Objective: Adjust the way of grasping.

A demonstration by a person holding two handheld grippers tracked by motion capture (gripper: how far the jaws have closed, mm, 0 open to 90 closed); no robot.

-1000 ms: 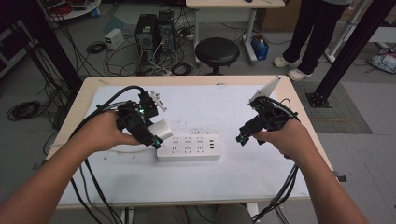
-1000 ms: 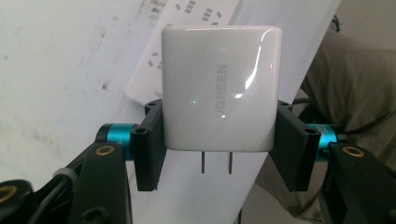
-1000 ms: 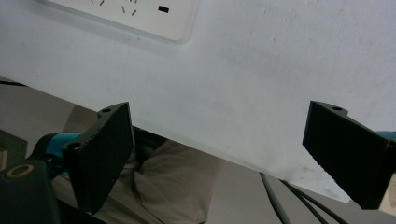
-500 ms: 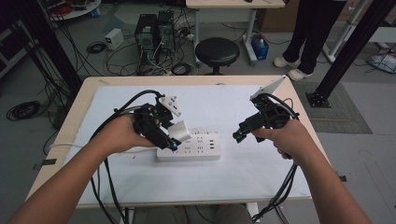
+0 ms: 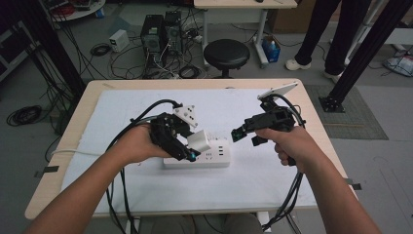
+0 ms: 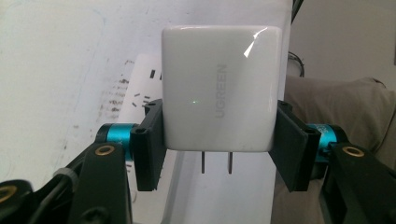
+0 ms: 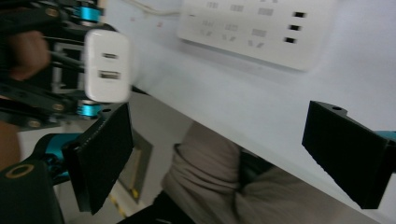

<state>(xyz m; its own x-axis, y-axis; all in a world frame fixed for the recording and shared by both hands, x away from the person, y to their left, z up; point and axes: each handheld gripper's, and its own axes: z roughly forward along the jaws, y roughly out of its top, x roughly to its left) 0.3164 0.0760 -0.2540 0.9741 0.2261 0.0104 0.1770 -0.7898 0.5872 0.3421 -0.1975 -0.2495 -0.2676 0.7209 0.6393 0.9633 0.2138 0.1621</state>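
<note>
Fingers [image 6: 292,149] of your left gripper [image 5: 187,148] are clamping the white charger [image 6: 219,88] by its sides, keeping its prongs free above the power strip [image 5: 197,157] lying mid-table; your right gripper [image 5: 243,135] is waiting wide open, holding nothing, just right of it.

The charger [image 6: 222,87] hides most of the power strip [image 6: 144,88].

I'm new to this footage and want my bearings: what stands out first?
The white charger gripped in the left tongs, its two prongs bare, held just above the white power strip at the table's middle. To the right, the right tongs hang open above the white mat, holding nothing.
</note>
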